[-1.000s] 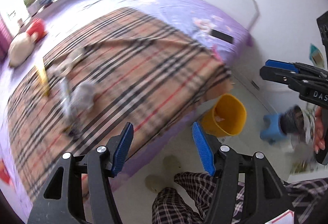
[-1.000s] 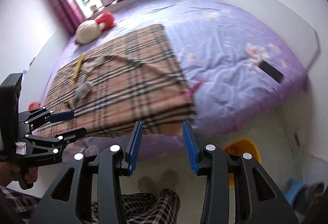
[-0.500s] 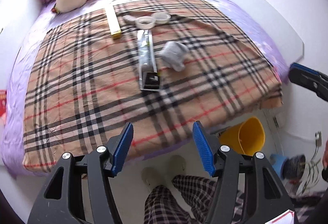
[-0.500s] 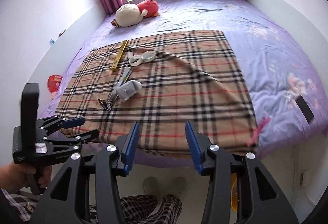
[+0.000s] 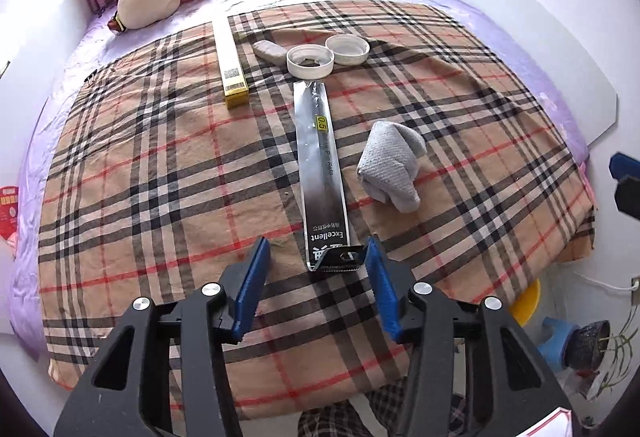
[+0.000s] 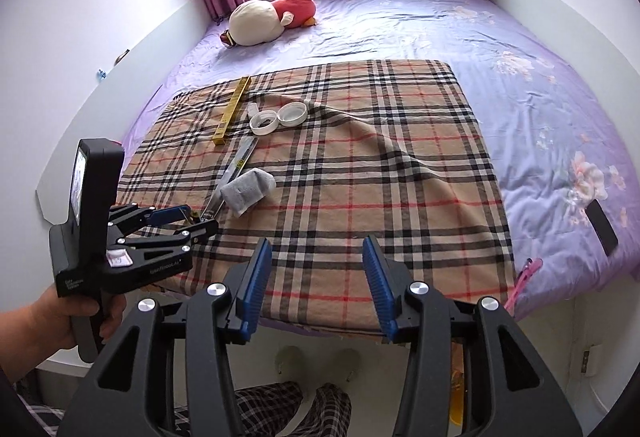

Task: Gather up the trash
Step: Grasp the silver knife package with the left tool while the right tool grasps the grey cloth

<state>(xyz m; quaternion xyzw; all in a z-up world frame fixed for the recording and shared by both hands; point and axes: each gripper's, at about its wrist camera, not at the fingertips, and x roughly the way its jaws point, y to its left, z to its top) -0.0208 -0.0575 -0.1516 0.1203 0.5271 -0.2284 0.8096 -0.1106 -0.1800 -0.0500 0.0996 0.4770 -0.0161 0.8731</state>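
Observation:
A long silver pen-refill wrapper (image 5: 322, 173) lies on the plaid blanket (image 5: 160, 197). Its near end sits between the pads of my left gripper (image 5: 318, 257), close to the right pad; the jaws are closing and the left pad still stands clear of it. Beside the wrapper is a crumpled grey cloth (image 5: 394, 165). Farther back lie a gold box (image 5: 230, 65), two white lids (image 5: 310, 61) and a small white lump (image 5: 268, 48). My right gripper (image 6: 317, 247) hangs open over the blanket's near edge with nothing in it. It sees the left gripper (image 6: 200, 219) at the wrapper (image 6: 236, 169).
A yellow bin (image 5: 524, 301) stands on the floor at the bed's right corner, with a blue stool (image 5: 554, 341) and a potted plant beside it. A plush toy (image 6: 272, 17) lies near the window. A phone (image 6: 601, 227) and a pink clip (image 6: 524, 277) sit on the purple sheet.
Both views swung from the floor side round to face the bed. My left gripper came down to the wrapper's near end and its jaws narrowed. The right gripper's jaws widened slightly.

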